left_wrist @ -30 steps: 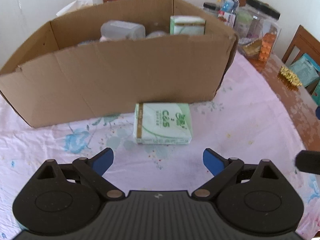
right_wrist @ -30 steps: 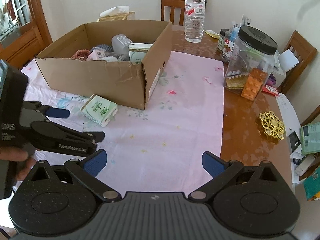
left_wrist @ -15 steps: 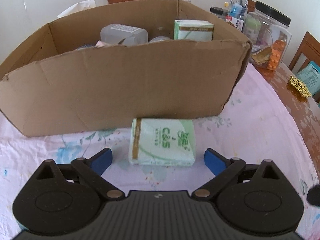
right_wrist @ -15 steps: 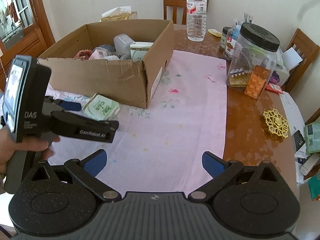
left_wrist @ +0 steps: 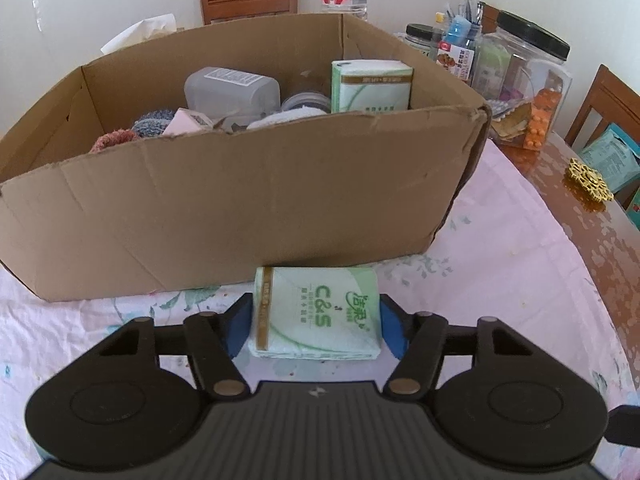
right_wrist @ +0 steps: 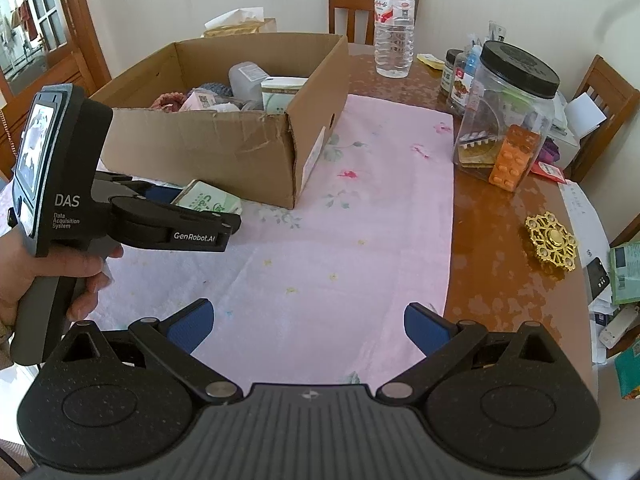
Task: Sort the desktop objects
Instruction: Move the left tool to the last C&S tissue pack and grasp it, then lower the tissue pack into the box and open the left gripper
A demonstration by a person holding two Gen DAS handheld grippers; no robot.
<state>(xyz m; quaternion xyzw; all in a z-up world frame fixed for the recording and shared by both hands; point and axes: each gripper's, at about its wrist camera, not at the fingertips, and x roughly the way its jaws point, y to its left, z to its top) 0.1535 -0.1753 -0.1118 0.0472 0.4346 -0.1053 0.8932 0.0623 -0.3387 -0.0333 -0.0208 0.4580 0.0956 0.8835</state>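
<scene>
Left gripper (left_wrist: pixel 316 326) pinching tissue pack (left_wrist: pixel 316 314) at lower centre of frame; right gripper (right_wrist: pixel 310 326) spread and empty.

The pack lies flat on the pink cloth (left_wrist: pixel 500 272), just beside the near wall of the cardboard box (left_wrist: pixel 240 204). That wall blocks forward travel, so the likely path is up and over its rim.

Bright soft daylight, faint shadows, glare on wooden table (right_wrist: pixel 496 216), fisheye-bent edges

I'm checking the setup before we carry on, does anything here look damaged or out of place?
The cardboard box is worn: its near wall is creased and dented, and the top edge is torn by the corner. Nothing looks spilled. One tissue pack lies outside the box, between the left gripper's fingers.
</scene>
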